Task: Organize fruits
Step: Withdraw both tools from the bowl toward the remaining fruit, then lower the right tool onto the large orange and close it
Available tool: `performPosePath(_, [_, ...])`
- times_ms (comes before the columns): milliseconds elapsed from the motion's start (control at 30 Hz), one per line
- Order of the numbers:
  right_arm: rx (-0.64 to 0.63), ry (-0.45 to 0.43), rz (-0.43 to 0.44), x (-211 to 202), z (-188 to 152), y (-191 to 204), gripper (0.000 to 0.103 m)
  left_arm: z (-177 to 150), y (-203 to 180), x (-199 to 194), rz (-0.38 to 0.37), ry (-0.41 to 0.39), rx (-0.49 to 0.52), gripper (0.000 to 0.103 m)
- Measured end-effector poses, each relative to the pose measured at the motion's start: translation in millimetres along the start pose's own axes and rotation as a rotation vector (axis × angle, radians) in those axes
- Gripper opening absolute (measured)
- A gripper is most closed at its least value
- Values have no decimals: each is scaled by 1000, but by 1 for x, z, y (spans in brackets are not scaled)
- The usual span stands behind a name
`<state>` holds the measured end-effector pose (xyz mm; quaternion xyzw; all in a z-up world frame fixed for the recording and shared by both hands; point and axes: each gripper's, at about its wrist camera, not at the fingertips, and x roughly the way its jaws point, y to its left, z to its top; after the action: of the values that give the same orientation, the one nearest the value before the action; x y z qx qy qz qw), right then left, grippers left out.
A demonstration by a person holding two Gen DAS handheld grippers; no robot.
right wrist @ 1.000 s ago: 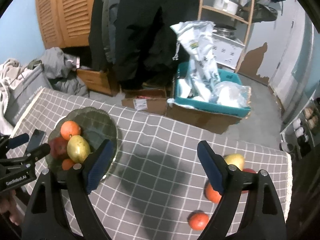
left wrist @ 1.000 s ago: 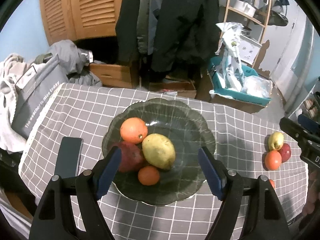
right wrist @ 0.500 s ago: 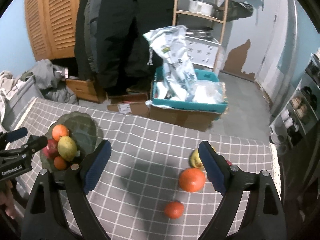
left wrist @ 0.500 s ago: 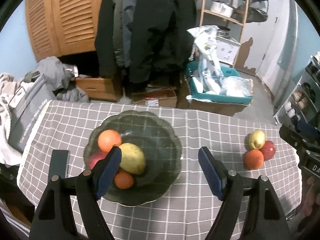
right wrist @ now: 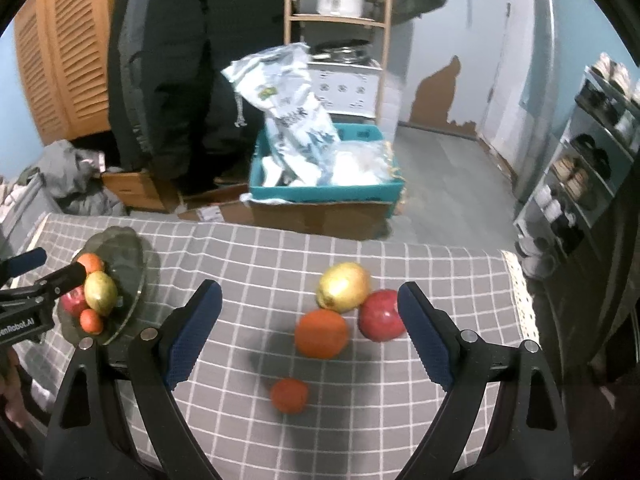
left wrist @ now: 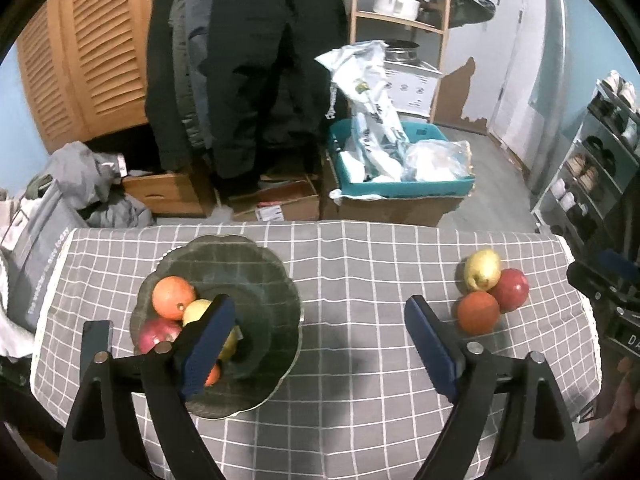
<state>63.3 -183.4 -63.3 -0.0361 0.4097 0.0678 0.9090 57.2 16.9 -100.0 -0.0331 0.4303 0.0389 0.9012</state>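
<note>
Right tool is spread, nothing between; left tool has just been opening, also empty. Loose fruits lie centre-right of right view: orange in middle. Best lower around it w/ both pads clear of apple, then carry to bowl at left.

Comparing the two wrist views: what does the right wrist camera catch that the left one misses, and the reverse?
Only the right wrist view shows the small orange lying apart from the loose pile. Only the left wrist view shows the whole glass plate from above. Both show the plate's fruit, the loose yellow fruit, red apple and large orange on the checked cloth, with both jaws open and empty.
</note>
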Motion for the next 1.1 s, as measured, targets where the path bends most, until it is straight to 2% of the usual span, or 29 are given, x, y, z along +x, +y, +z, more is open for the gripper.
performPosePath(500, [53, 107, -15, 39, -24, -36, 89, -4, -43, 44, 13, 79, 80, 93])
performPosePath(1100, [55, 343, 49, 148, -56, -28, 89, -22, -50, 130, 41, 232, 85, 92])
